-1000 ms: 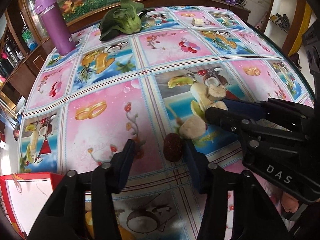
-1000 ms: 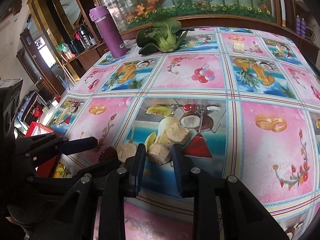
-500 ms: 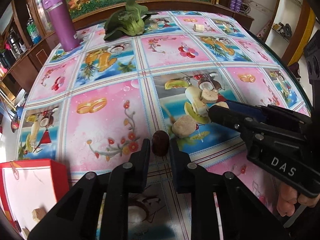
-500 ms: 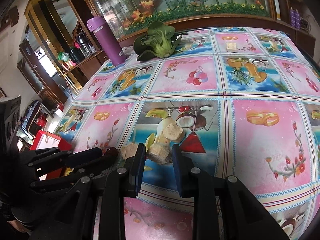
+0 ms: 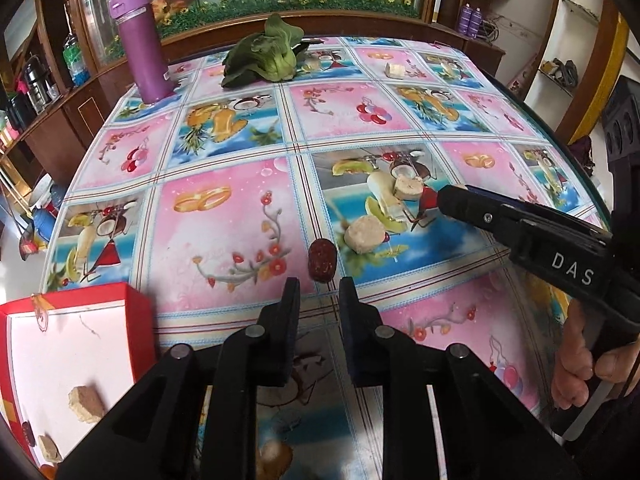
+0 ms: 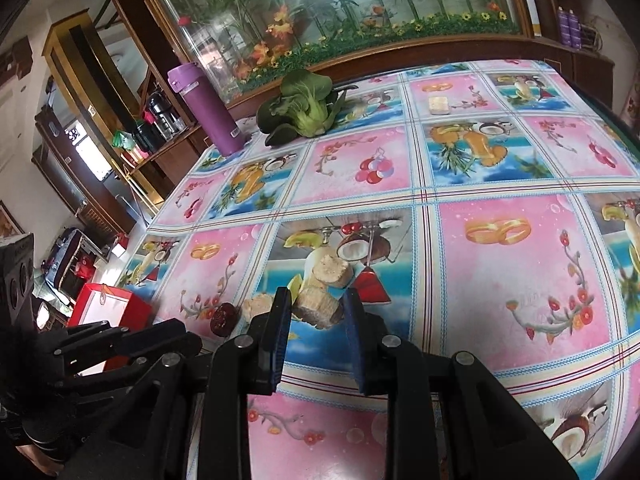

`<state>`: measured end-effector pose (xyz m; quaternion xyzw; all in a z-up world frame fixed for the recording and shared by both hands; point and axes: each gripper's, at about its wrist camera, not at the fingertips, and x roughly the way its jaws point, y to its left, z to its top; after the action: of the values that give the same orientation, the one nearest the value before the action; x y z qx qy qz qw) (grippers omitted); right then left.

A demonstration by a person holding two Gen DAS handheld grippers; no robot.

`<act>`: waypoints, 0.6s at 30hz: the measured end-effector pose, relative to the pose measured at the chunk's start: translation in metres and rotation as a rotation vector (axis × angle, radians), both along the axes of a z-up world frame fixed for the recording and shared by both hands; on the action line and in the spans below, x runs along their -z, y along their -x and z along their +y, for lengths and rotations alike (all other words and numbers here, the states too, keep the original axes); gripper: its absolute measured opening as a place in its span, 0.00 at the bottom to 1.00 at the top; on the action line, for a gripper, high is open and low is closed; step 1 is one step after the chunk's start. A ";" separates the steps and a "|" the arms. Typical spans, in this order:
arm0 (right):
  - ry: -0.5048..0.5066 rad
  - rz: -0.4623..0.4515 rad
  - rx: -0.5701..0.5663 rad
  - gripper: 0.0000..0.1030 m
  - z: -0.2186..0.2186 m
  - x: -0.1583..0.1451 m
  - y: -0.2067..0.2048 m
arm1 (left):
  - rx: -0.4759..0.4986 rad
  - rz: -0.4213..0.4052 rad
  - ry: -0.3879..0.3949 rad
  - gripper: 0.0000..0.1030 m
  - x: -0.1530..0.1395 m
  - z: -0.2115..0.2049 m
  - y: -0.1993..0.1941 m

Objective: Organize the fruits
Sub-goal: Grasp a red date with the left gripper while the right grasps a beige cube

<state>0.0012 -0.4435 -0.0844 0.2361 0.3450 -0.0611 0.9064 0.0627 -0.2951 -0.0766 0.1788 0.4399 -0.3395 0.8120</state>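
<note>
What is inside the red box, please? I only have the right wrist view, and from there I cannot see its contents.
Observer: The left wrist view shows two pale fruit chunks lying in the red box.
Operator: Thank you. My right gripper clamps a banana piece. Is the left gripper holding the date?
Observer: No. The left gripper is open and empty, and the date lies on the tablecloth just beyond its fingertips.
</note>
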 end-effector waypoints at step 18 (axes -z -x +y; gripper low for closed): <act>-0.008 -0.031 0.035 0.25 -0.009 -0.007 0.008 | -0.002 0.006 -0.038 0.19 0.019 -0.026 -0.013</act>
<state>-0.0068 -0.4521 -0.0774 0.2465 0.3269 -0.0721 0.9095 0.0754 -0.3211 -0.0957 0.1928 0.4487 -0.3307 0.8075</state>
